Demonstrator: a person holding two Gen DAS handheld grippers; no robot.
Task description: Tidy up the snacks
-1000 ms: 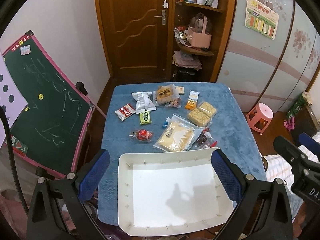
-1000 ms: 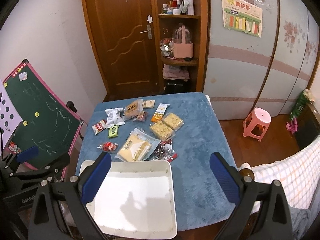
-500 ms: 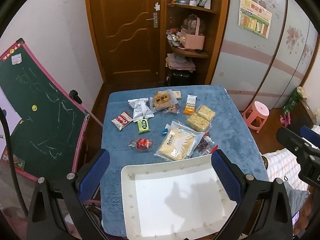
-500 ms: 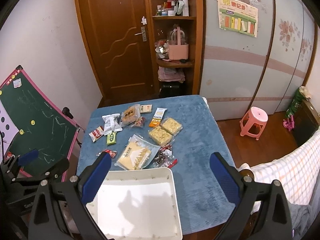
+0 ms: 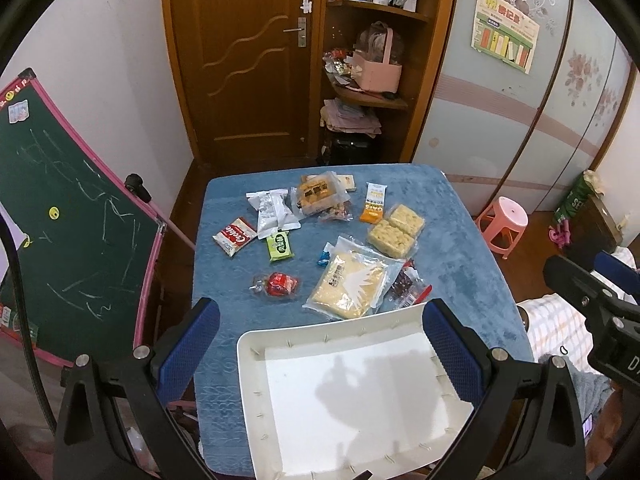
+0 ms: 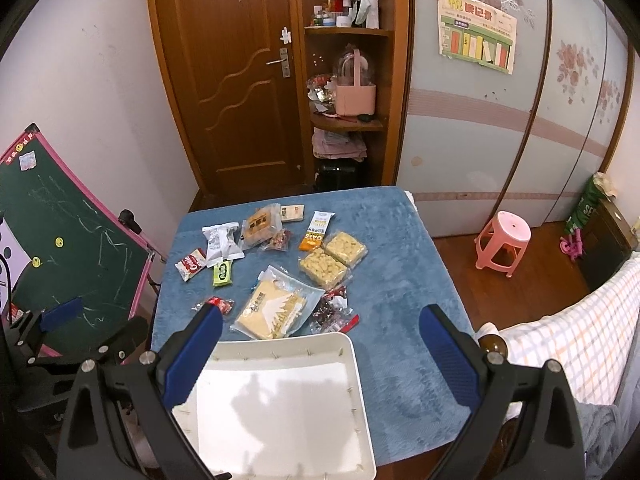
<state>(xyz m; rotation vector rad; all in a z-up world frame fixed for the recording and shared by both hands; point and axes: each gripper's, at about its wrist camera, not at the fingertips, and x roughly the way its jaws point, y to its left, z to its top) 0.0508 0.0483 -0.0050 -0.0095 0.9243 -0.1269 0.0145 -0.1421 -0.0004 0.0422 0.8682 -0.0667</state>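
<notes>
Several snack packets lie on the blue-covered table [image 5: 460, 248]: a large yellow bag [image 5: 348, 286], two rice-crisp blocks [image 5: 394, 230], an orange bar [image 5: 374, 208], a green packet [image 5: 280, 246], a red candy [image 5: 278, 283] and a white pouch [image 5: 274, 212]. An empty white tray [image 5: 248, 344] sits at the near edge. My left gripper [image 5: 320, 344] is open and empty high above the tray. My right gripper [image 6: 320, 344] is open and empty above the tray [image 6: 354, 356] and the yellow bag [image 6: 276, 312].
A green chalkboard easel [image 5: 68, 220] leans left of the table. A pink stool [image 5: 502, 224] stands on the floor to the right. A wooden door and a cluttered corner shelf [image 5: 372, 80] are behind. A checked blanket [image 6: 580, 328] lies at the right.
Both grippers have risen and pulled back a little, so the table and tray look smaller and lower. Nothing on the table has moved.
</notes>
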